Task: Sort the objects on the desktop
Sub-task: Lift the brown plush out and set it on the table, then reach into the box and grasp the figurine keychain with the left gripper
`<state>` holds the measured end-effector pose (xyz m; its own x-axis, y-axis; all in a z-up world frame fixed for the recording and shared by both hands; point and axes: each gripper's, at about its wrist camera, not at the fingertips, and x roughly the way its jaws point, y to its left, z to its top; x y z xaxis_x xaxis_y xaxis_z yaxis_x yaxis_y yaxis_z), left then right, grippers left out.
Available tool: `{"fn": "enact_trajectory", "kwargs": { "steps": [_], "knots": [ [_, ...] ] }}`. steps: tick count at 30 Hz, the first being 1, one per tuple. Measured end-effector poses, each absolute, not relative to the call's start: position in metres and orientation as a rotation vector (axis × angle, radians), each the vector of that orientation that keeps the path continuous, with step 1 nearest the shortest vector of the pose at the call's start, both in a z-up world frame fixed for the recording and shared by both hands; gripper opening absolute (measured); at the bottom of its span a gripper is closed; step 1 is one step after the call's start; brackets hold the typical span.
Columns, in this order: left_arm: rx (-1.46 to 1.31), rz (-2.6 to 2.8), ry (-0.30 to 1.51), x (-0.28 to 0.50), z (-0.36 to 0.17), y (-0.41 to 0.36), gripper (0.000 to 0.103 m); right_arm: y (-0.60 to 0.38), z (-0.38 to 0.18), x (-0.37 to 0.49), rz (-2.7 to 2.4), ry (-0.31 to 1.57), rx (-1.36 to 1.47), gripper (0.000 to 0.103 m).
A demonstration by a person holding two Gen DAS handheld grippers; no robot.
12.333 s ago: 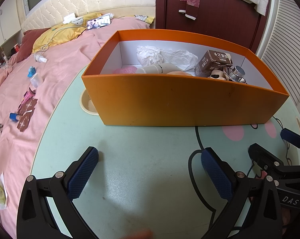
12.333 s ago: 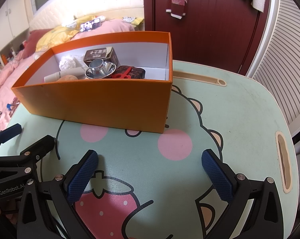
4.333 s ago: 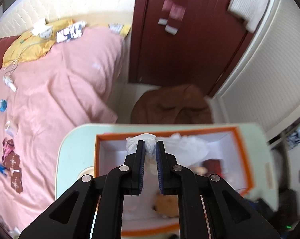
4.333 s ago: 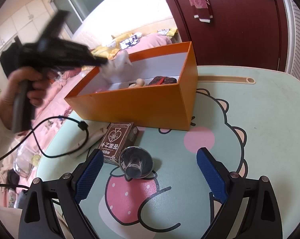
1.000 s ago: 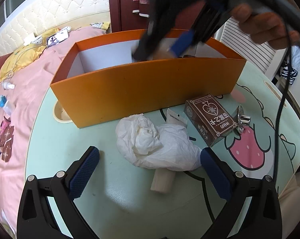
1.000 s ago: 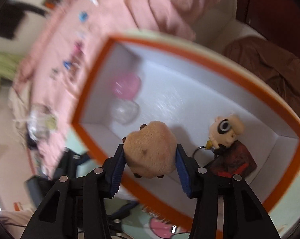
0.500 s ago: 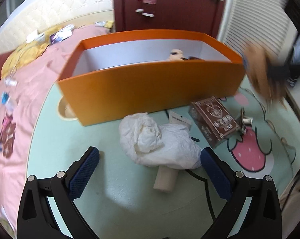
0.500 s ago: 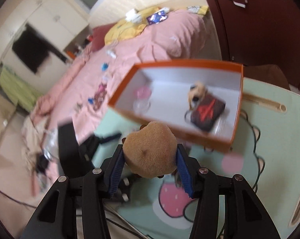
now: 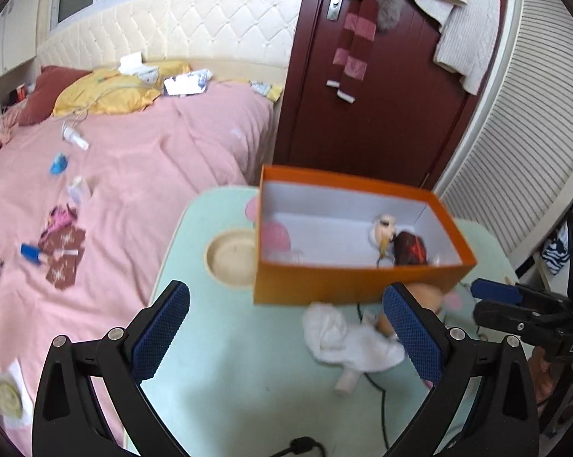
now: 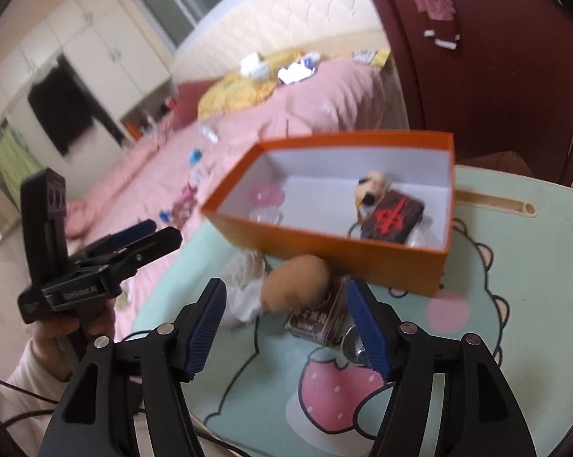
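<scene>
An orange box [image 9: 347, 285] [image 10: 324, 247] stands on the mint table [image 9: 248, 381]. Inside it lie a small dog figure [image 10: 370, 186], a dark red case [image 10: 393, 217] and a pink item [image 9: 276, 238]. In front of the box lie a white crumpled bag [image 9: 347, 339], a tan plush [image 10: 297, 282], a brown card box [image 10: 316, 320] and a metal funnel [image 10: 355, 346]. My right gripper [image 10: 286, 323] is open, with the plush just beyond its fingers. My left gripper [image 9: 286, 327] is open and empty, raised over the table's near left.
A pink bed [image 9: 115, 190] with scattered small items lies left of the table. A dark red door [image 9: 381, 95] stands behind the box. A cup recess [image 9: 229, 259] sits in the table left of the box. A black cable [image 9: 377, 400] runs across the table.
My right gripper has opened and the tan plush now lies on the table before the box. My left gripper has risen and swung left, still open.
</scene>
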<state>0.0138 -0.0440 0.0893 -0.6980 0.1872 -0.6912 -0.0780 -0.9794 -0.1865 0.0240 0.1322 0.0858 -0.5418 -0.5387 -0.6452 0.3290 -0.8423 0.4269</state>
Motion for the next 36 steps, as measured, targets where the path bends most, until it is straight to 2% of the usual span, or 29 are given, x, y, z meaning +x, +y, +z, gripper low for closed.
{"fn": "enact_trajectory", "kwargs": {
  "steps": [4,7,10,14,16,17,18,25,27,31,36],
  "knots": [
    [-1.108,2.724,-0.263,-0.005,0.104,-0.044,0.101,0.158,0.087,0.028,-2.503,-0.438,1.072,0.073],
    [-1.099,2.683,-0.293,-0.022,0.113,-0.037,0.101,0.181,0.074,0.031,-2.598,-0.474,1.129,0.074],
    [-1.121,2.620,-0.301,-0.043,0.117,-0.026,0.101,0.191,0.058,0.034,-2.693,-0.435,1.199,0.074],
    [-1.231,2.547,-0.164,-0.077,0.110,0.006,0.101,0.191,0.035,0.037,-2.770,-0.329,1.250,0.074],
    [-1.292,2.507,-0.056,-0.091,0.101,0.024,0.092,0.195,0.022,0.035,-2.757,-0.352,1.280,0.074],
    [-1.322,2.478,-0.010,-0.096,0.096,0.033,0.079,0.196,0.019,0.036,-2.750,-0.370,1.287,0.074],
    [-1.354,2.444,0.020,-0.103,0.090,0.041,0.076,0.198,0.018,0.037,-2.750,-0.378,1.279,0.077],
    [-1.534,2.276,-0.013,-0.146,0.053,0.078,0.070,0.207,0.013,0.044,-2.750,-0.433,1.229,0.079],
    [-1.583,2.257,0.002,-0.159,0.043,0.087,0.037,0.209,0.012,0.046,-2.750,-0.448,1.214,0.079],
    [-1.675,2.131,-0.112,-0.175,0.025,0.095,0.037,0.209,0.014,0.045,-2.748,-0.459,1.208,0.079],
    [-1.662,2.128,-0.065,-0.167,0.020,0.097,0.037,0.207,0.016,0.043,-2.746,-0.469,1.203,0.081]
  ]
}}
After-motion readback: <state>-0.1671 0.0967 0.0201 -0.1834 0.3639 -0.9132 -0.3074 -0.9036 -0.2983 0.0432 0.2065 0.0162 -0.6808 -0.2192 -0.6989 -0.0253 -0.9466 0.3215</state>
